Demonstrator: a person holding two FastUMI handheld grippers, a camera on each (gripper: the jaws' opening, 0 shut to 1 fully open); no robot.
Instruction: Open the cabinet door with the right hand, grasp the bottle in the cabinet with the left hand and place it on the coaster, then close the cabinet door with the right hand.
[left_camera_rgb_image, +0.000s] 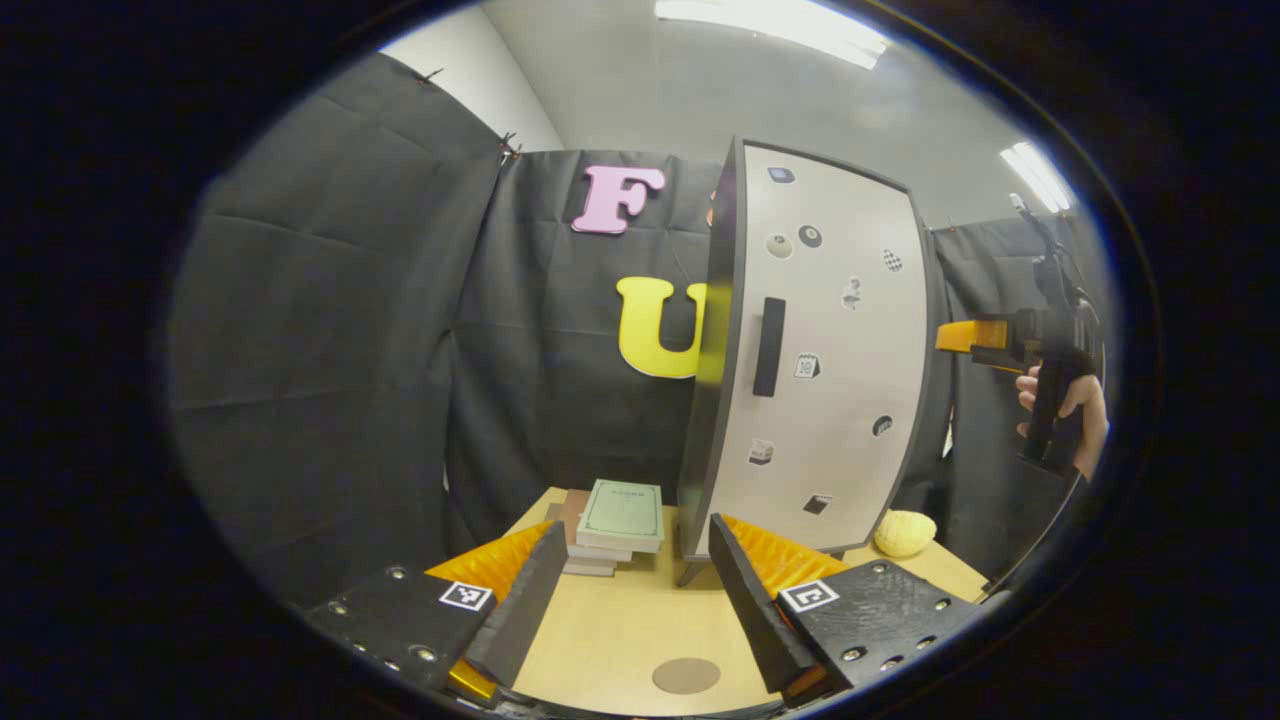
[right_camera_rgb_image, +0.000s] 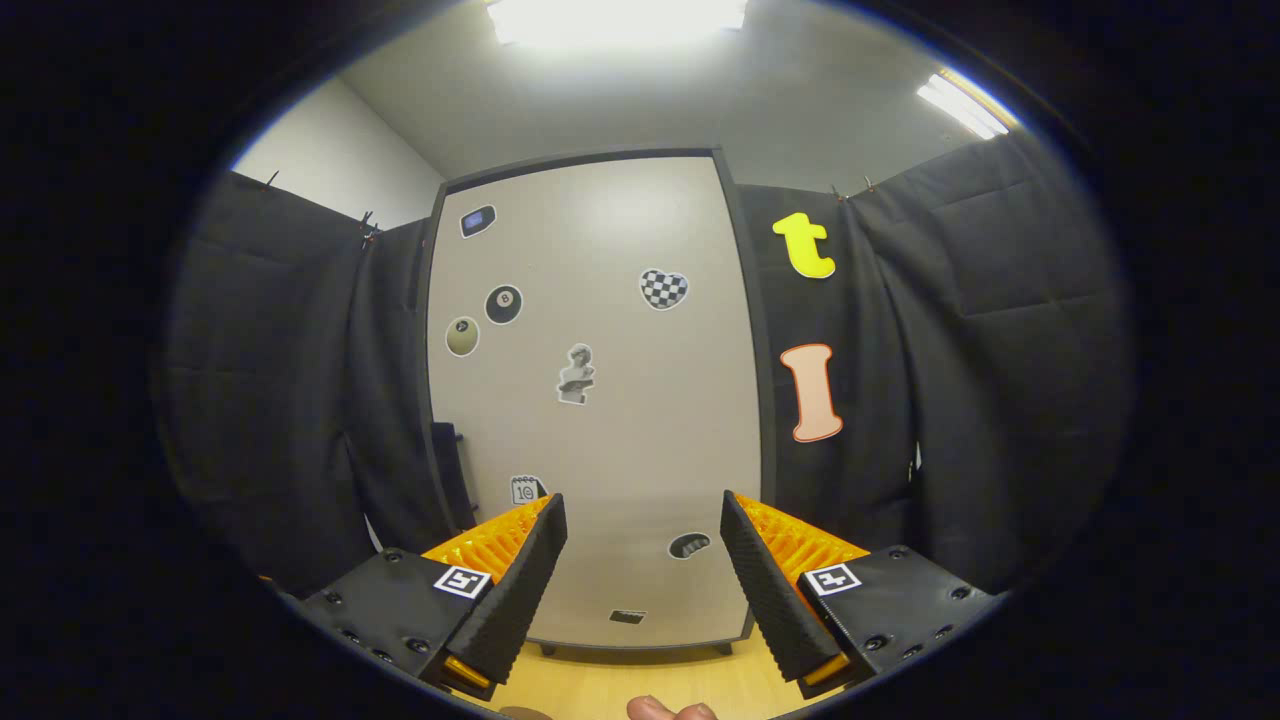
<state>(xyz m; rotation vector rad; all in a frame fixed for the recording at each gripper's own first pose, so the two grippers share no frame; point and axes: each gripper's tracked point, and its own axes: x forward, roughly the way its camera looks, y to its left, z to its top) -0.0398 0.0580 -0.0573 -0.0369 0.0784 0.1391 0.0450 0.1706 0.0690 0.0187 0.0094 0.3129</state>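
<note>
Both tongs, left (left_camera_rgb_image: 630, 590) and right (right_camera_rgb_image: 640, 570), are spread and empty. Cabinet door (right_camera_rgb_image: 595, 400) looks shut (bottle unseen behind it); hook its handle (left_camera_rgb_image: 768, 347) squarely. Coaster (left_camera_rgb_image: 686, 675) waits on the counter (left_camera_rgb_image: 620, 630).

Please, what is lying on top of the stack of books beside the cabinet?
A green-covered book is the topmost of the stack; nothing rests on it. The books below are mostly covered, only their edges show.

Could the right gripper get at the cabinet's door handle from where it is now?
Probably yes. The right gripper is open and faces the closed cabinet door, with nothing between them. The handle sits at the door's left edge, so the gripper would need to shift sideways towards it.
</note>
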